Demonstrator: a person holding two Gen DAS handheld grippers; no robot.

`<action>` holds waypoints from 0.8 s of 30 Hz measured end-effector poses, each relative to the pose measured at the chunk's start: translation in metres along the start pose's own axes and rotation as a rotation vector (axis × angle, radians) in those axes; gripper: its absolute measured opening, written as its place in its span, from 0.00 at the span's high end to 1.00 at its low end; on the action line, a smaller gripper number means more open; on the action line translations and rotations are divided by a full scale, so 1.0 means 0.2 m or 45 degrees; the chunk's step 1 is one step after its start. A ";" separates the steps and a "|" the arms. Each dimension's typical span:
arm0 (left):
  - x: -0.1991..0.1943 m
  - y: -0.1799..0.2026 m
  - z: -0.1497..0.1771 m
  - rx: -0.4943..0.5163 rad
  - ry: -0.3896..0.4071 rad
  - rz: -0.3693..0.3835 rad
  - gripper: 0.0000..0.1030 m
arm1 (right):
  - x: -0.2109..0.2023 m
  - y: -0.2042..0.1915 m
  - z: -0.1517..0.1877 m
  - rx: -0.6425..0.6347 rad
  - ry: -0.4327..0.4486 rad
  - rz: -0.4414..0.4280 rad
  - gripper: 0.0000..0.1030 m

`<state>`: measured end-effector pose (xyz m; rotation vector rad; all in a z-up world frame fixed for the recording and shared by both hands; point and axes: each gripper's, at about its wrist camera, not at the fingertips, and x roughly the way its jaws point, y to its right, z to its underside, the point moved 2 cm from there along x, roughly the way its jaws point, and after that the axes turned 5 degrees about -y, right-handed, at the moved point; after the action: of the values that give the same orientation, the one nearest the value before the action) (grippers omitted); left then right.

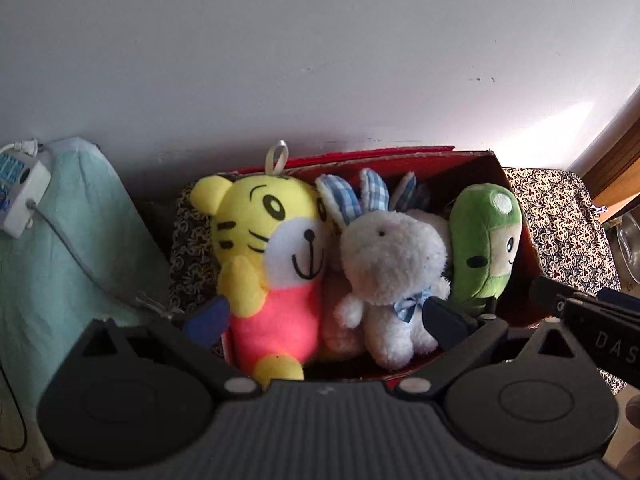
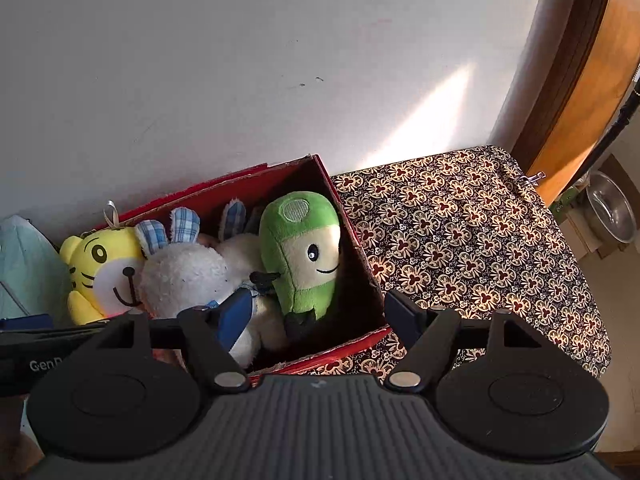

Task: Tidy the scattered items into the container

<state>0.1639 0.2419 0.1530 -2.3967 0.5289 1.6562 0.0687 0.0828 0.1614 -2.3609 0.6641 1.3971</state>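
A red cardboard box (image 1: 516, 216) (image 2: 360, 248) stands against the wall and holds several plush toys upright: a yellow tiger (image 1: 268, 252) (image 2: 100, 268), a white rabbit with blue checked ears (image 1: 392, 268) (image 2: 184, 276) and a green doll (image 1: 488, 240) (image 2: 304, 256). A second checked-ear plush lies partly hidden behind them. My left gripper (image 1: 326, 320) is open and empty, just in front of the tiger and rabbit. My right gripper (image 2: 320, 312) is open and empty over the box's near right corner, below the green doll.
The box sits on a table with a patterned dark floral cloth (image 2: 480, 248). A teal cloth bundle (image 1: 60, 260) with a white power strip (image 1: 20, 200) and cable lies left. A wooden door frame (image 2: 580, 80) and a metal bowl (image 2: 612, 208) are at the right.
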 end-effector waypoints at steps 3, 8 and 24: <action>0.02 -0.01 0.00 0.004 -0.012 -0.019 0.01 | 0.00 -0.03 0.00 -0.040 0.000 0.024 0.27; 0.06 -0.01 0.01 0.007 -0.044 -0.043 0.01 | 0.04 -0.02 0.02 -0.046 -0.041 0.031 0.27; 0.03 -0.09 0.12 0.006 -0.055 -0.066 0.01 | 0.06 -0.10 0.13 -0.131 -0.086 0.032 0.26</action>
<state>0.1516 0.2657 0.1367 -2.3449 0.4588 1.6794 0.0644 0.1092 0.1390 -2.3784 0.6193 1.5494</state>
